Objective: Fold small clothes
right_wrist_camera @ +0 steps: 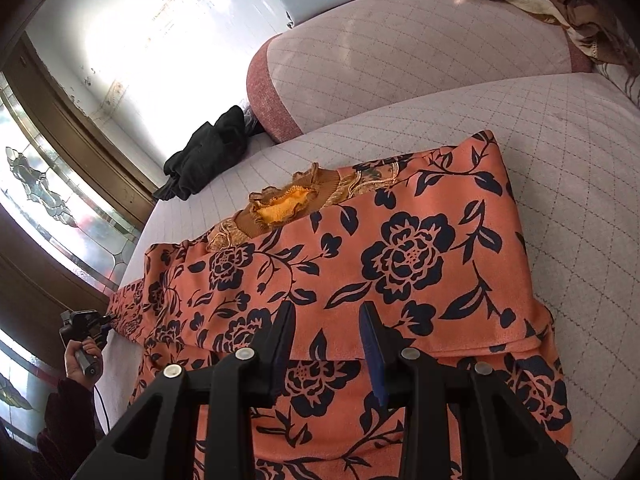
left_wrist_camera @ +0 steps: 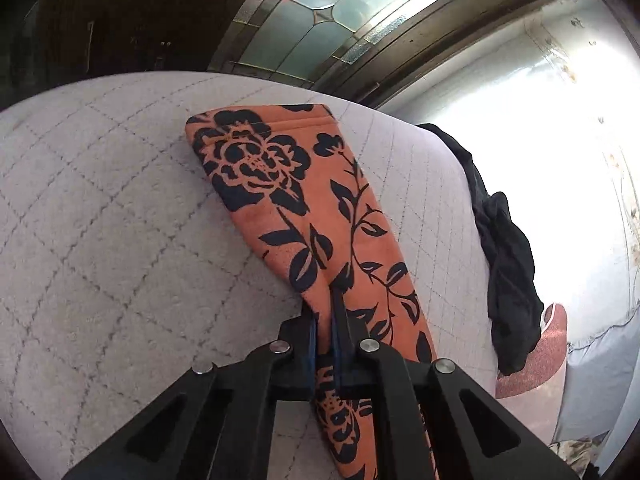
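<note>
Folding the orange floral garment

Our left tool pinches the orange black-flowered fabric garment; our right tool hovers released above it; black cloth at ten o'clock.

From my left cam: left gripper is clamped on a fold of the orange floral garment, fabric pinched btwn the blue pads. Garment runs away from me across the quilted grey cushion. Black clothing lies at cushion's right edge, apart from the garment. Leaded-glass door behind.
</note>
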Motion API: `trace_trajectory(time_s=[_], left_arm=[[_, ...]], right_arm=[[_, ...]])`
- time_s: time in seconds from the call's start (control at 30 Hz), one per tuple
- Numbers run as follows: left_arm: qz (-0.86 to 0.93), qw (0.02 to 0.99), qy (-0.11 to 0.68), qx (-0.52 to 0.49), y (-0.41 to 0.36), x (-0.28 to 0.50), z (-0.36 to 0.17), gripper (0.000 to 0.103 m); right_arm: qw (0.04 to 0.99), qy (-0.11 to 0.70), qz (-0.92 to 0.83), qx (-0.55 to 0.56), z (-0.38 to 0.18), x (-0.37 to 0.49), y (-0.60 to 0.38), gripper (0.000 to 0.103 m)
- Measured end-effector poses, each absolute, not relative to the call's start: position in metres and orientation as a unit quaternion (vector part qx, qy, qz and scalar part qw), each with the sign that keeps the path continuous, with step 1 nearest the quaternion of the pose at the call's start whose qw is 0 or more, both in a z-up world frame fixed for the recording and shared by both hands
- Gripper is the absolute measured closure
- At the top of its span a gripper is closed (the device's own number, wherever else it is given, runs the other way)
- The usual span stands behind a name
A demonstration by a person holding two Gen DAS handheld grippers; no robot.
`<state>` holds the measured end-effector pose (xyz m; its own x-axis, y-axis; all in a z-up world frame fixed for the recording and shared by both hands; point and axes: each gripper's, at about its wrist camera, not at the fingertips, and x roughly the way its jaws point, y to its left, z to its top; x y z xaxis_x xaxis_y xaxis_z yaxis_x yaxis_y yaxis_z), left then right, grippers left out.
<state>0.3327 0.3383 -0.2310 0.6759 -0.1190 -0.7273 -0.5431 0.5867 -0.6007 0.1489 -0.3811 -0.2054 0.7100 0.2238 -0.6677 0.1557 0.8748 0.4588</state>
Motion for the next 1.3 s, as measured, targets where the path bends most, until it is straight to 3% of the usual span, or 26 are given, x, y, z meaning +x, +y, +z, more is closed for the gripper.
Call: trace_trajectory(time_s=[0.17, 0.43, 0.7, 0.8, 0.87, 0.97, 1.0, 1.03, 1.13, 1.3], left_arm=[[0.068, 0.867, 0.362, -0.334, 0.271, 0.33, -0.16, 0.098], [-0.098, 0.92, 0.361, -0.118, 0.054, 0.286, -0.061, 0.098], [-0.249, 0.874, 0.416, 0.02, -0.17, 0.218, -0.092, 0.097], [-0.28, 0.837, 0.461, 0.089, -0.225, 0.188, -0.119, 0.077], [-0.281, 0.844, 0.445, 0.108, -0.229, 0.169, -0.123, 0.041], [-0.255, 0.879, 0.391, 0.094, -0.192, 0.153, -0.111, 0.028], [-0.241, 0.891, 0.378, 0.075, -0.172, 0.154, -0.108, 0.024], [-0.222, 0.903, 0.365, 0.052, -0.15, 0.154, -0.106, 0.017], [-0.12, 0.927, 0.354, 0.017, -0.093, 0.172, -0.115, 0.013], [0.023, 0.91, 0.413, -0.029, -0.015, 0.206, -0.164, 0.013]], right_arm=[[0.902, 0.353, -0.002, 0.248, -0.194, 0.143, -0.393, 0.068], [0.897, 0.305, -0.052, 0.317, -0.181, 0.129, -0.443, 0.068], [0.875, 0.259, -0.091, 0.399, -0.178, 0.111, -0.496, 0.066], [0.87, 0.252, -0.098, 0.412, -0.178, 0.106, -0.508, 0.066], [0.869, 0.254, -0.104, 0.412, -0.179, 0.105, -0.511, 0.066], [0.869, 0.258, -0.098, 0.411, -0.18, 0.106, -0.511, 0.062], [0.87, 0.26, -0.094, 0.409, -0.179, 0.107, -0.507, 0.055], [0.872, 0.258, -0.089, 0.407, -0.179, 0.107, -0.503, 0.039], [0.886, 0.264, -0.069, 0.376, -0.172, 0.115, -0.484, 0.035], [0.924, 0.299, -0.006, 0.239, -0.16, 0.14, -0.413, 0.035]])
